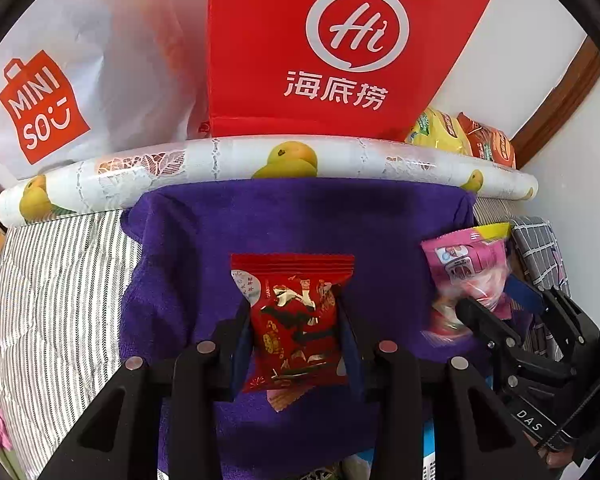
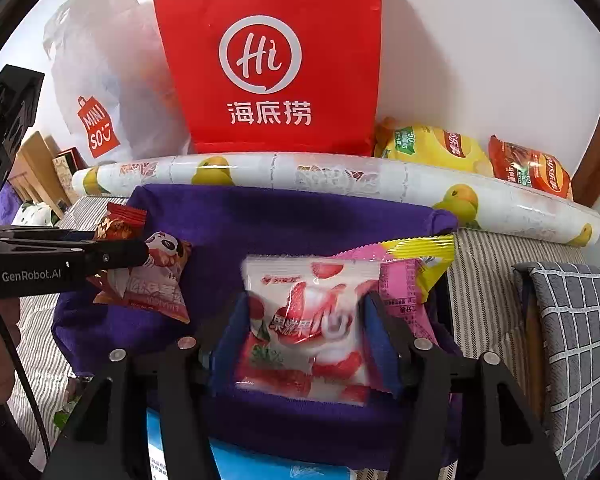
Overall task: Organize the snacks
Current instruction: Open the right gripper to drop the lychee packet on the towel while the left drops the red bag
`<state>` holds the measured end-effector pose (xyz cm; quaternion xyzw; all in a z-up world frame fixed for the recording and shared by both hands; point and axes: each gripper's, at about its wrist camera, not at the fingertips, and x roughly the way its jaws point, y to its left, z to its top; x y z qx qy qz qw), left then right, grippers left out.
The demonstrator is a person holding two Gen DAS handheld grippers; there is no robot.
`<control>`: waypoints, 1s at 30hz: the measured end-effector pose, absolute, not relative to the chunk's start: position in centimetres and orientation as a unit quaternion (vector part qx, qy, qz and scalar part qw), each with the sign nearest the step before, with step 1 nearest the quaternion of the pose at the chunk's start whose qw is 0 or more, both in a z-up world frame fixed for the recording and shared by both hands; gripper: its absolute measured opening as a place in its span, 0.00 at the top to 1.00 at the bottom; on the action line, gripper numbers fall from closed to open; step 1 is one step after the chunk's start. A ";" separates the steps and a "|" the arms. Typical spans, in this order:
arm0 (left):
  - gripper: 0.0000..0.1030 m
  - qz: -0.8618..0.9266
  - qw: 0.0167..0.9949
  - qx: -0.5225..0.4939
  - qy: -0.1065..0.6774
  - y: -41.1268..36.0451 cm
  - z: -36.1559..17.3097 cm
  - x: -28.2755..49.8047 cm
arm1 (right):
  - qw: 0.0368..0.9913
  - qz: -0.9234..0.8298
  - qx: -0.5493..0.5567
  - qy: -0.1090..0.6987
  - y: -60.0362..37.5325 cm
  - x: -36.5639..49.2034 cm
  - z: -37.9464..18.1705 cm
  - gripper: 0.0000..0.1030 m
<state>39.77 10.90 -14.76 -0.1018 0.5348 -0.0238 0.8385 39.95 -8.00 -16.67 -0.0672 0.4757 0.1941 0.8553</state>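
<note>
Purple towel (image 1: 300, 220) carries both snacks: my left gripper (image 1: 296, 320) clamps the red packet (image 1: 296, 320) mid-towel, my right gripper (image 2: 308, 320) straddles the strawberry packet (image 2: 308, 320) near its right edge, grip unclear; I'd squeeze gently

glossy foil red snack packet (image 1: 296, 320), fuzzy purple cloth towel (image 1: 300, 220), shiny plastic-wrapped fruit-print roll (image 1: 260, 160), matt red bag (image 1: 332, 40)

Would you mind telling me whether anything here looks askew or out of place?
Nothing looks spilled or damaged. The purple towel lies rumpled, and the pink packet sits half under the strawberry packet, overlapping rather than sorted.
</note>
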 end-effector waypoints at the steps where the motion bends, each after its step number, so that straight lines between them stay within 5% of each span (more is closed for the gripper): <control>1: 0.64 -0.024 0.838 -0.101 0.535 10.9 -14.8 39.8 | 0.856 0.194 -0.067 0.475 -8.0 39.9 -16.6 0.41; 18: 0.63 -0.040 0.834 -0.089 0.542 10.1 -14.3 39.5 | 0.875 0.169 -0.046 0.452 -10.0 38.5 -13.5 0.39; 23: 0.43 -0.037 0.841 -0.089 0.532 9.9 -13.2 39.1 | 0.879 0.158 -0.046 0.449 -10.7 37.5 -12.6 0.39; 30: 0.41 -0.048 0.854 -0.093 0.510 9.8 -10.5 37.9 | 0.883 0.143 -0.048 0.445 -11.6 35.3 -11.0 0.39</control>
